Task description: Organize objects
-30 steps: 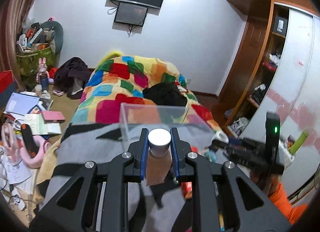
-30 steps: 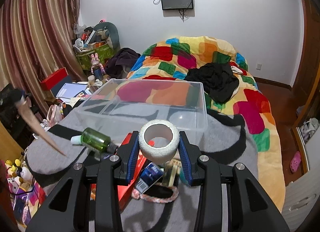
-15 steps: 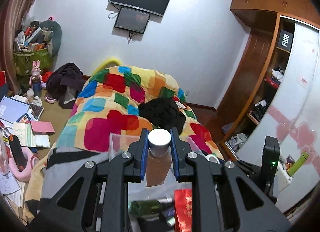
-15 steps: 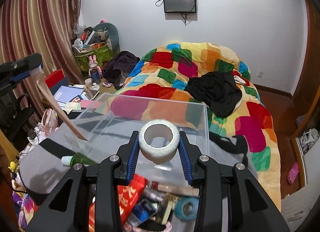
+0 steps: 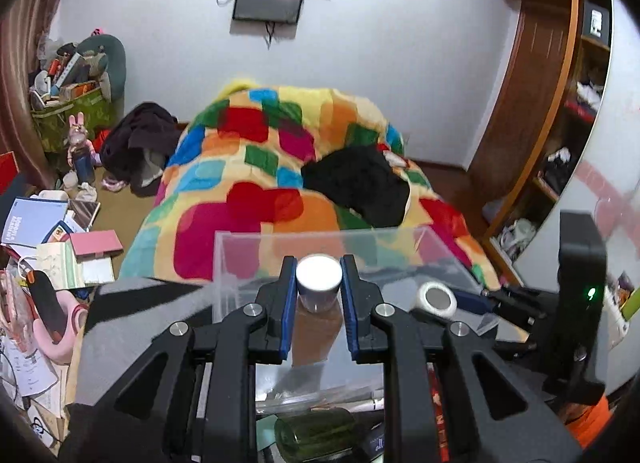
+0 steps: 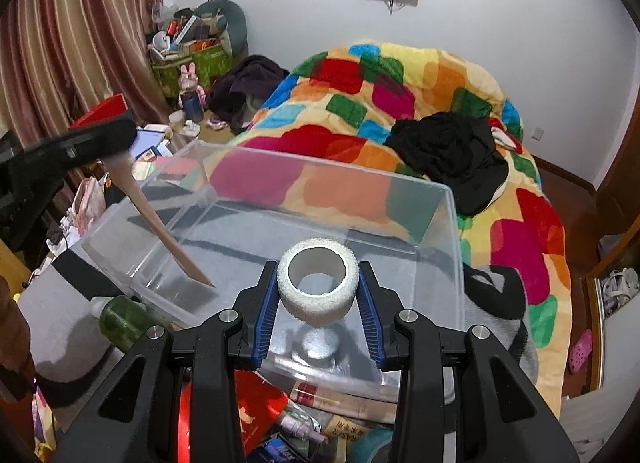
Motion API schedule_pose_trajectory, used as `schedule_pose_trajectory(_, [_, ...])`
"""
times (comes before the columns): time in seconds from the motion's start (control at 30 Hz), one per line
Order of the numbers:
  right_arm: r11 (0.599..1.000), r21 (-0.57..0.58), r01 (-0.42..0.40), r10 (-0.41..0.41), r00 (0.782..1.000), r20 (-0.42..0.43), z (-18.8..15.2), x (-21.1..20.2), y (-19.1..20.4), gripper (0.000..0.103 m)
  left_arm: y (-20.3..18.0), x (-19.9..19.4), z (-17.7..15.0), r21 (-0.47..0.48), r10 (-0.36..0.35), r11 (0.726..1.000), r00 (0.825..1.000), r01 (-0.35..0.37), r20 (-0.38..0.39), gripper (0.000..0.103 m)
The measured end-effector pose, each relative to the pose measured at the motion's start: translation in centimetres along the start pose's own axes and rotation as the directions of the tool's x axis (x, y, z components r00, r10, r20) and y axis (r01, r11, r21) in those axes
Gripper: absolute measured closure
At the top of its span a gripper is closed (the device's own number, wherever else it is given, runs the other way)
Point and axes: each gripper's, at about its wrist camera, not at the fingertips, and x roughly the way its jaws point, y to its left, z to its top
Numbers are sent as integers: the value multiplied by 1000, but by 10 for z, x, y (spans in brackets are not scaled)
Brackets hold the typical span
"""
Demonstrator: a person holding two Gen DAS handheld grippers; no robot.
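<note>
Tongs of both hands now hang over the clear plastic box (image 6: 256, 223), each closed on one item. The left tongs (image 5: 319, 295) grip a tan bottle (image 5: 318, 327) just under its white cap; seen from the right wrist, the bottle slants down into the box with its tip at or just above the floor near the left wall. The right tongs (image 6: 318, 295) clamp a white tape roll (image 6: 318, 283) by its sides, hole upward, above the near half of the box; a pale reflection lies on the floor directly below.

Change from the earlier frames: one second ago both loads sat low over the clutter in front of the box, and the bottle was well to the left of it. Half a second ago the roll had risen to the near rim. Both are now inside the box outline, so the carrying step appears nearly complete and release is the likely next step.

Below and behind the tongs, a green bottle (image 6: 124, 321) and red packet (image 6: 256, 411) remain outside the box on the grey-covered surface (image 6: 64, 335), so much of the sorting appears undone.
</note>
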Motion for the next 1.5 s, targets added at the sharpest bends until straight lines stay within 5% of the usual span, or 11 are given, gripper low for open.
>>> schedule_pose_trajectory(0.37, [999,-33,-1,0,1000,-24,1,9,6,68,-15,2,-10,50,17,999,999,-16,-28,76])
schedule_pose_trajectory(0.6, [999,-30,13,-13,1000,-15,0,2,7,46,-15,-5,-16,50,17,999,999,-15,-38,48])
schedule_pose_trajectory(1.03, [999,-12,33,-32,997,75,-12,-47,5,23,-13,-57,-28,47,54,997,998,-55,15,6])
schedule_pose_trajectory(1.5, [997,22,77,-79,994,74,-62,-73,-17,20,-19,-63,-92,111,99,990,988,-85,-120,5])
